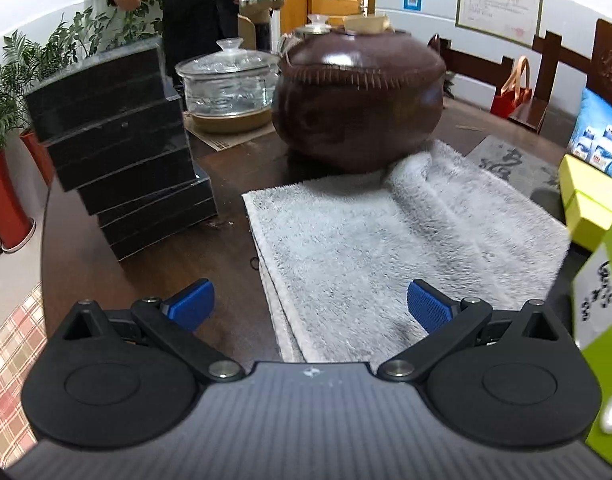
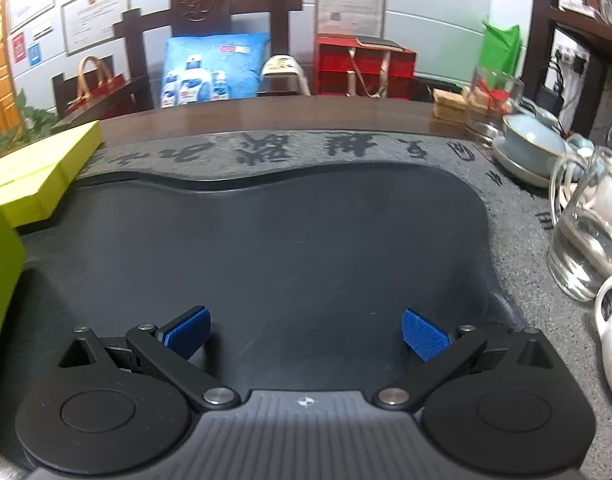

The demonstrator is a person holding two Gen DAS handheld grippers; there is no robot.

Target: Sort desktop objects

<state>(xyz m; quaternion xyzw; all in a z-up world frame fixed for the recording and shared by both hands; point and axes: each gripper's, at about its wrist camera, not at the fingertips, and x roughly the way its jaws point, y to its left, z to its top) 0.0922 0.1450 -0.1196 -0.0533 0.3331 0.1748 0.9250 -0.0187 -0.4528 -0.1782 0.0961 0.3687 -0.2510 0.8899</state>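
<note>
Best guess for the next thing to sort is the grey towel [image 1: 405, 236]. It's lying flat on the dark desk [image 1: 226, 276], long axis running away toward the far edge, where it butts against the brown pot [image 1: 357, 100]. The left gripper [image 1: 310, 308] is right over its near end, jaws spread wide and holding nothing, so that arm is clearly closer. The right gripper [image 2: 306, 332], also wide open and empty, hangs over the bare black tea tray [image 2: 266, 240], with a glass pitcher [image 2: 585, 236] off by the right edge.
</note>
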